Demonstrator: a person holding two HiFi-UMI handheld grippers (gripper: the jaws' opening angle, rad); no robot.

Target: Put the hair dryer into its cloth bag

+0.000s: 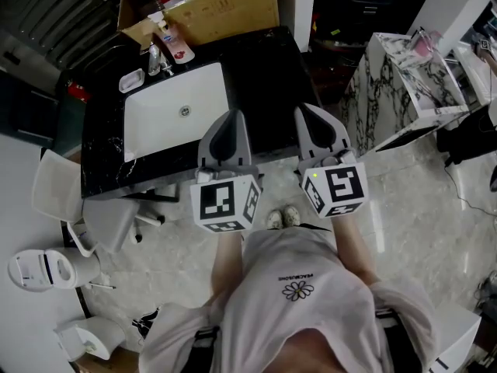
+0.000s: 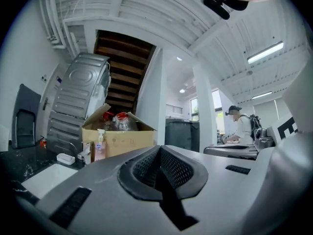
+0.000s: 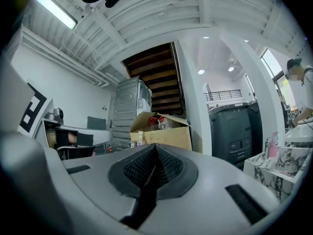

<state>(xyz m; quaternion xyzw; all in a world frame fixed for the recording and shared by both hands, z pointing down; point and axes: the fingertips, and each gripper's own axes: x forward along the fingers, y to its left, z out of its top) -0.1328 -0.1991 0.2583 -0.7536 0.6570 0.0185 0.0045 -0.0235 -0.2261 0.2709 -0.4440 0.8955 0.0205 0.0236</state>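
Hovering over counter (image 1: 260, 92) front edge | left tongs (image 1: 231, 116), right tongs (image 1: 303, 111) closed (both empty)

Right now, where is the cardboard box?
Head view, top centre: the cardboard box sits beyond the white sink, with the pink pump bottle at its left corner.

Black marble counter (image 1: 264, 76) with white sink (image 1: 159, 134) at upper centre, cardboard box (image 1: 225, 10) behind; pale marble floor (image 1: 419, 189) right.
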